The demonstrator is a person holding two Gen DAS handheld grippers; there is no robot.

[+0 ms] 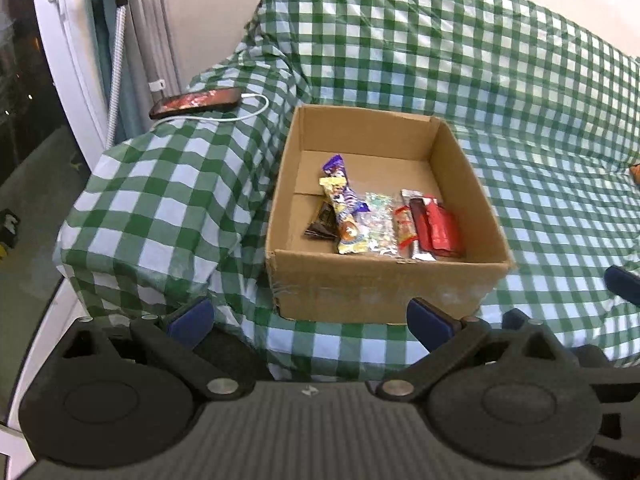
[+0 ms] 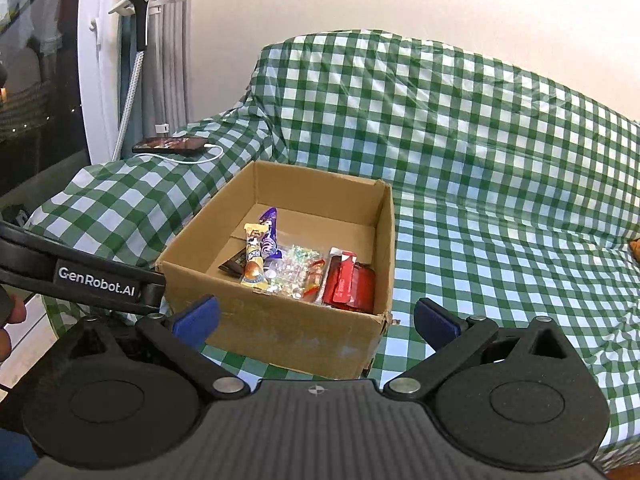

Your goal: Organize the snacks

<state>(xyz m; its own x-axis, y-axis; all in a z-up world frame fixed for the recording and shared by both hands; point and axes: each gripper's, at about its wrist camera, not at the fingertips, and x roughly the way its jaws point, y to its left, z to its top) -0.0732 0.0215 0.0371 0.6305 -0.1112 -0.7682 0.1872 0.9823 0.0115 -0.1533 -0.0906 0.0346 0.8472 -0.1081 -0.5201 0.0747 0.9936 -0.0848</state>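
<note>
An open cardboard box sits on a sofa covered in green-and-white checked cloth. Inside lie several snacks: a purple and yellow wrapped bar, a clear bag of candies, a dark packet and red wrappers. My left gripper hangs open just in front of the box, nothing between its blue pads. My right gripper is open too, held in front of the box's near wall and empty.
A phone on a white charging cable lies on the sofa's left armrest. The other gripper's black body crosses the left of the right wrist view. An orange item shows at the far right edge of the seat. Curtains and a window stand at the left.
</note>
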